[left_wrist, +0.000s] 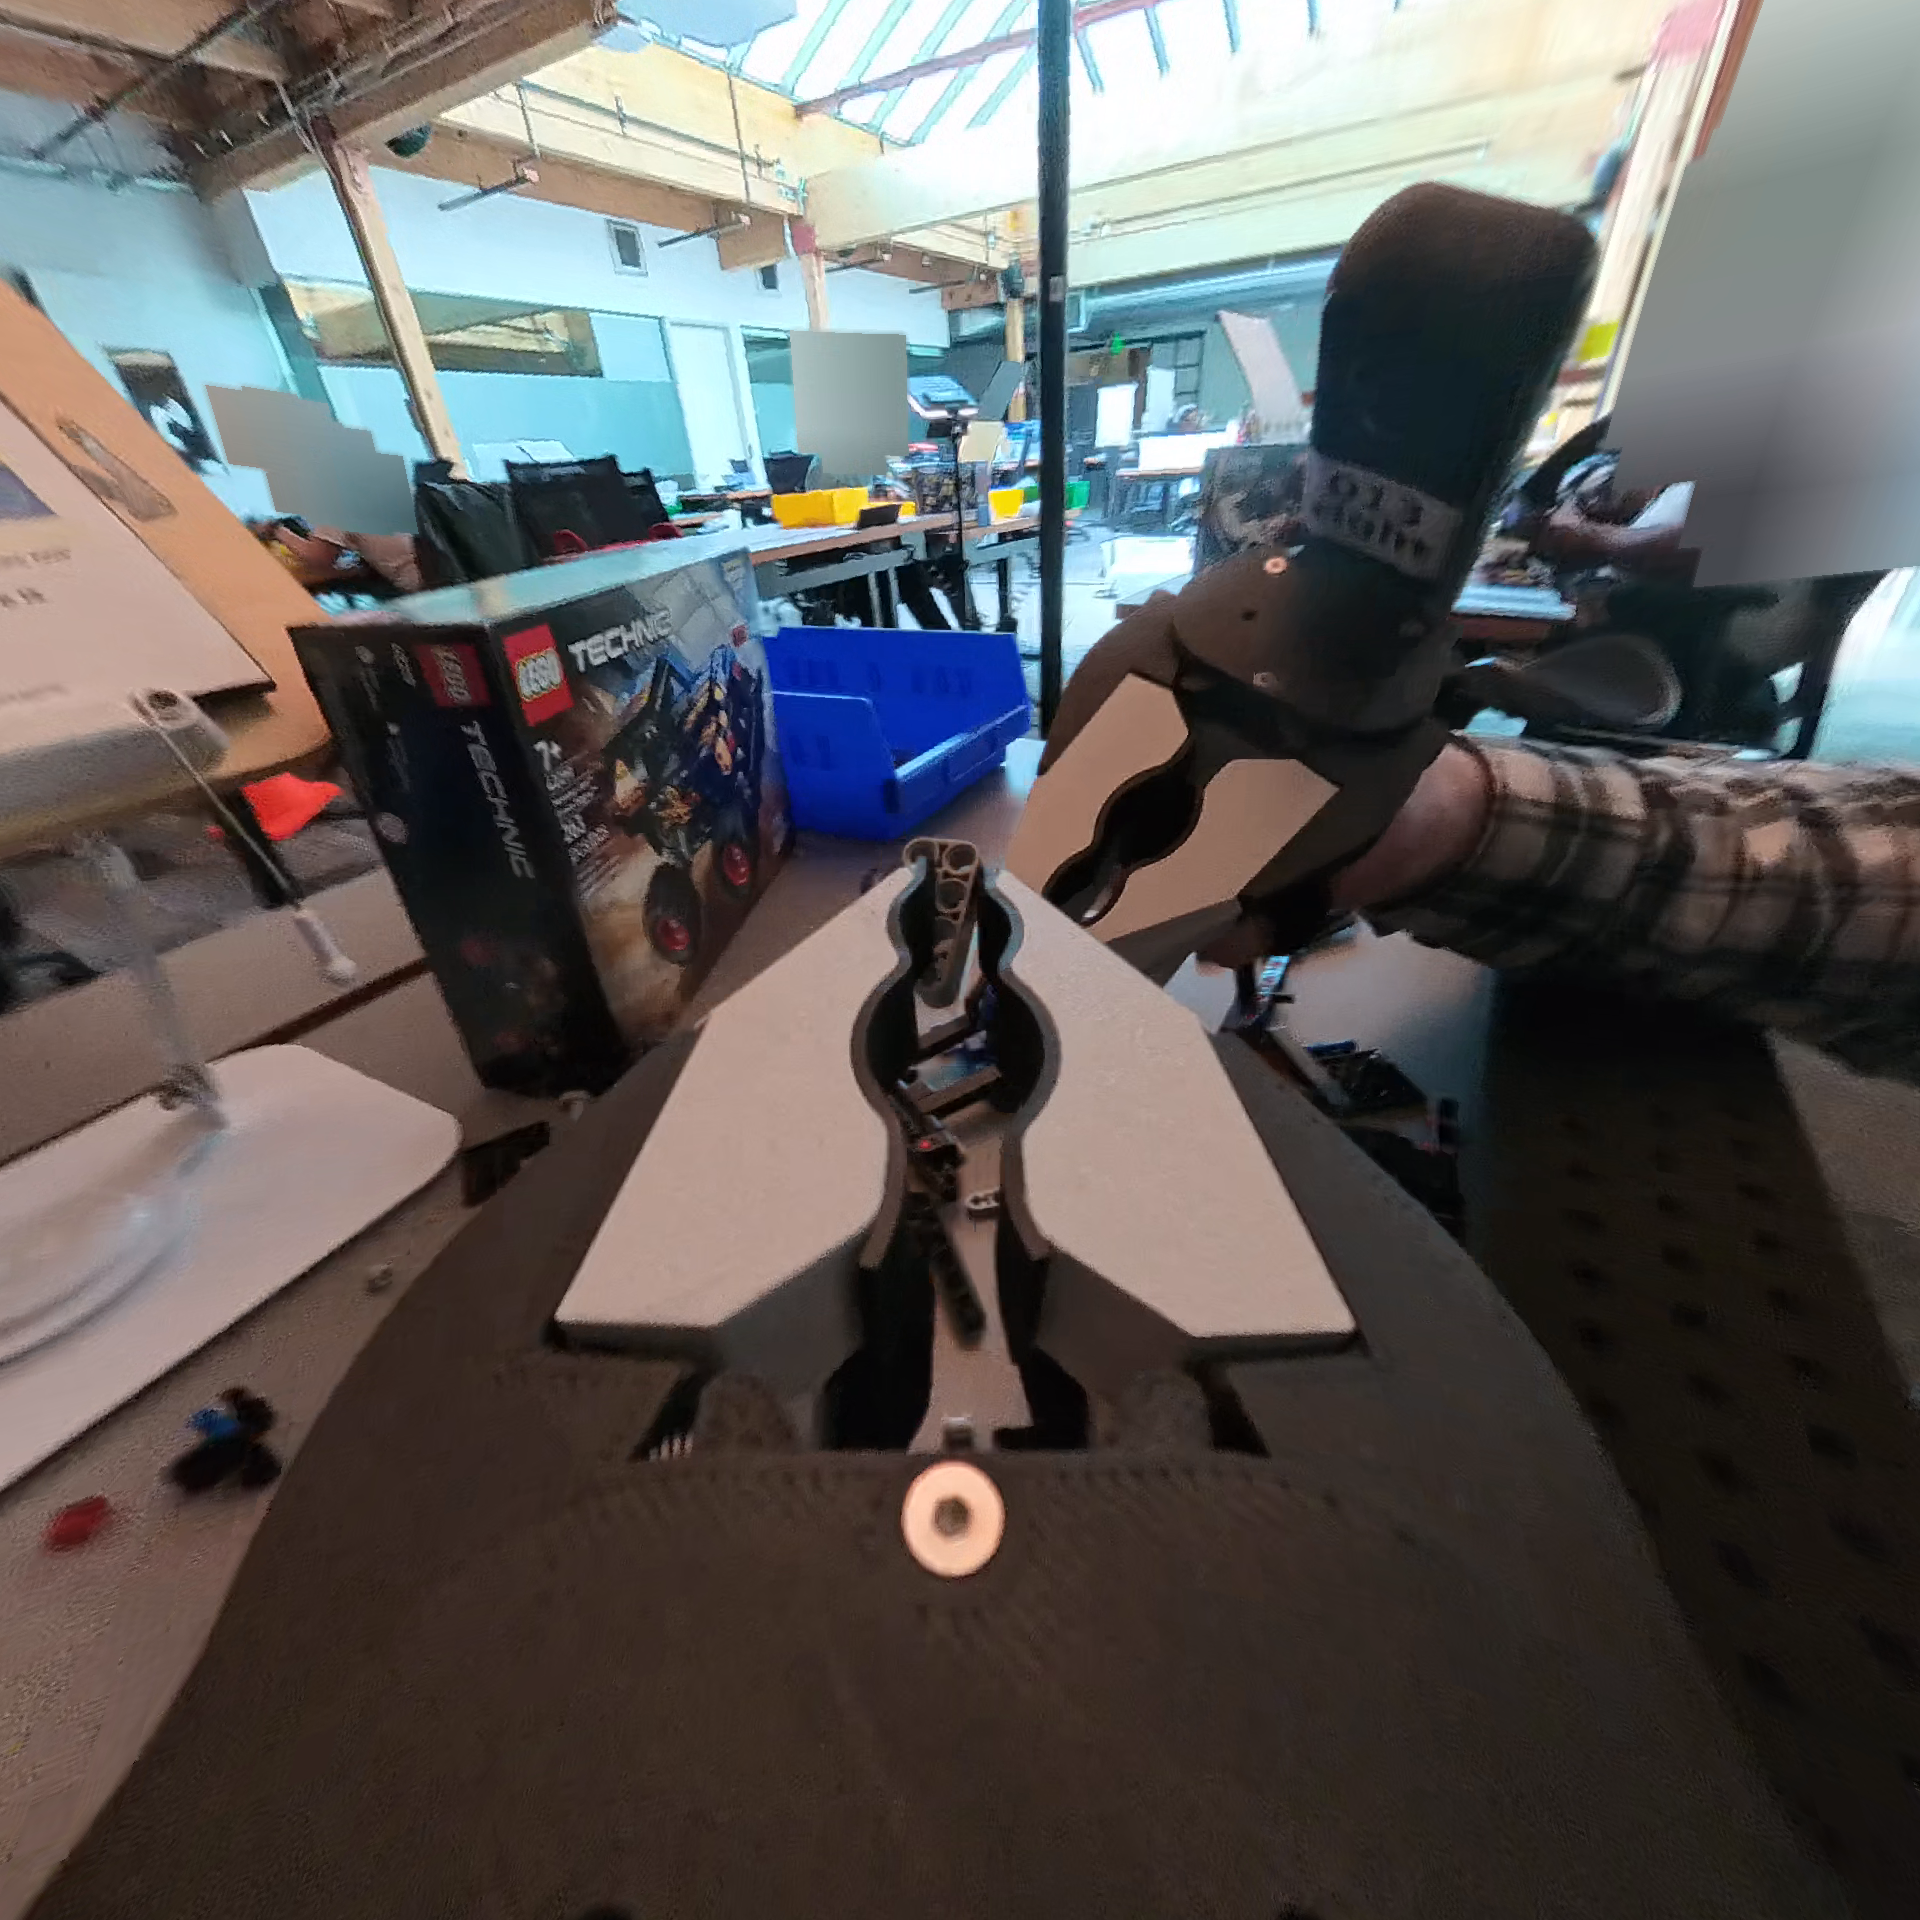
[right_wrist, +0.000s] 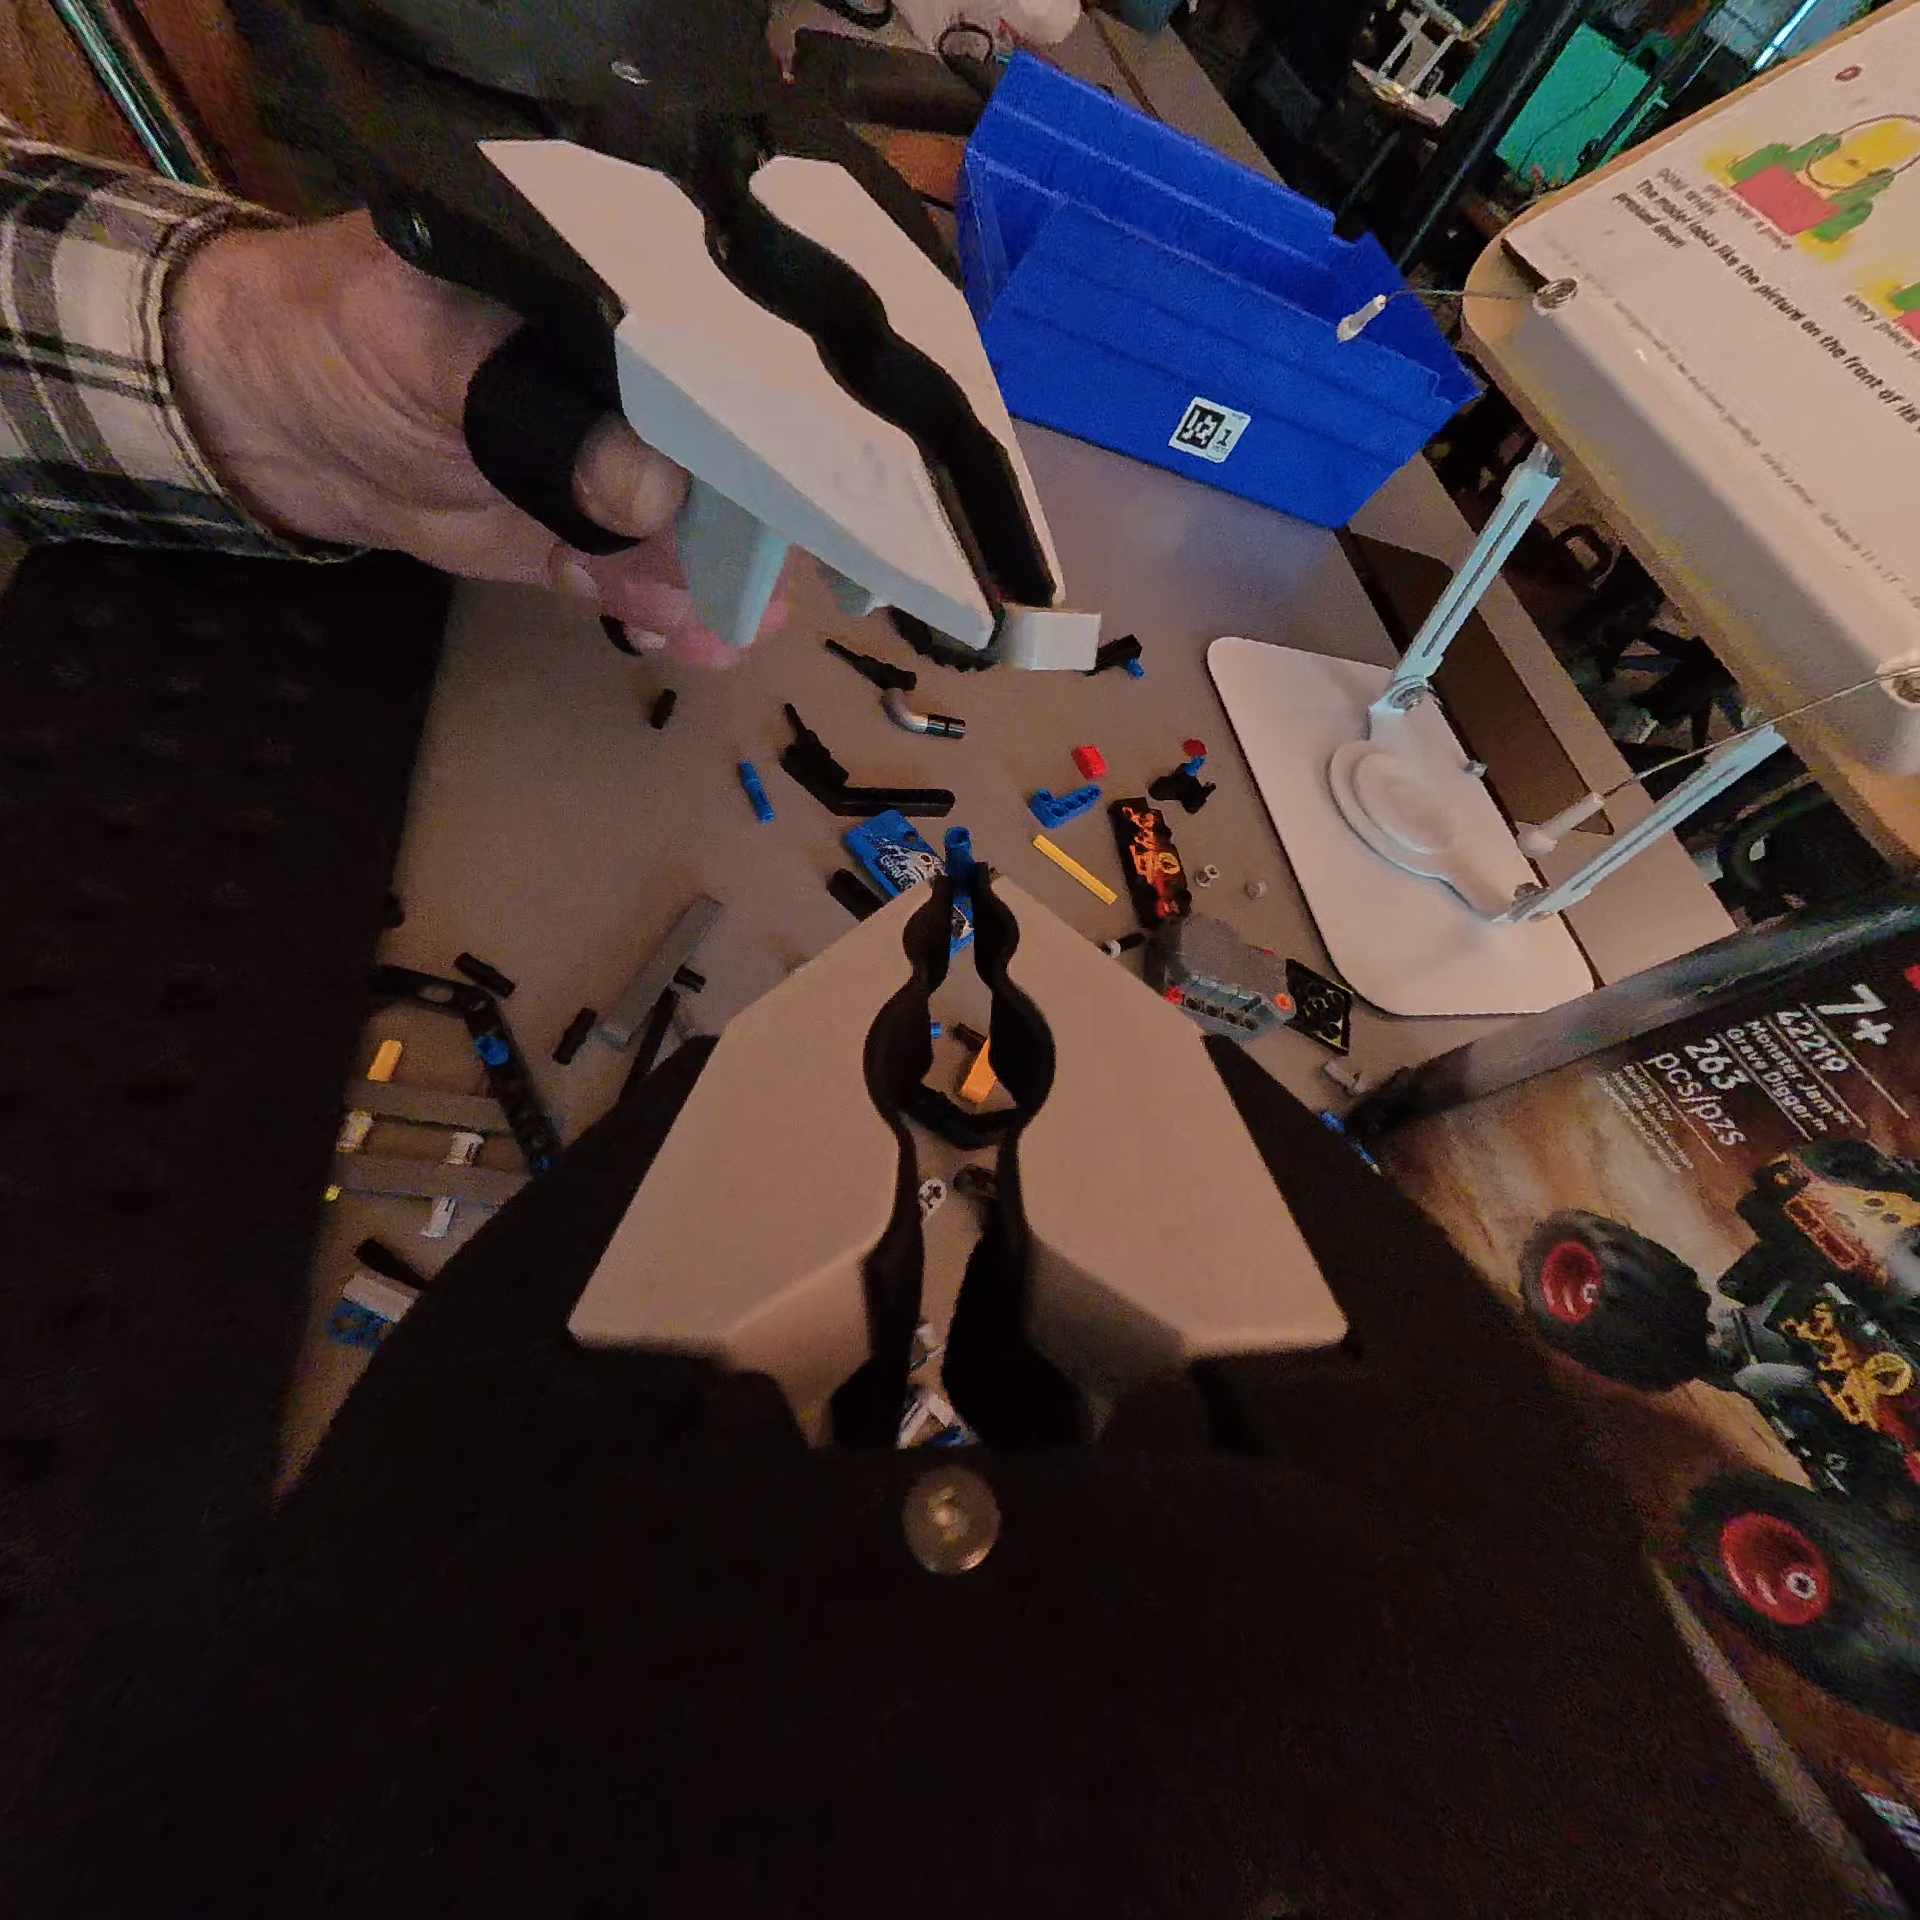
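Observation:
My left gripper (left_wrist: 943, 883) is shut on a grey holed beam (left_wrist: 940, 920) that stands upright between its tips. In the right wrist view the left gripper (right_wrist: 1023, 613) hangs over the table with the light grey piece (right_wrist: 1049, 639) at its tip, a hand (right_wrist: 343, 395) holding it. My right gripper (right_wrist: 961, 888) is shut on a small blue pin (right_wrist: 958, 847) above scattered building-toy pieces (right_wrist: 883, 790). In the left wrist view the right gripper (left_wrist: 1081, 899) points down, just right of the beam, close to it.
A building-toy box (left_wrist: 582, 810) stands left of a blue bin (left_wrist: 894, 727); both also show in the right wrist view, box (right_wrist: 1714, 1247) and bin (right_wrist: 1195, 312). A white stand base (right_wrist: 1382, 821) holds an instruction board (right_wrist: 1714, 312). A black mat (right_wrist: 187, 935) lies at the table's left.

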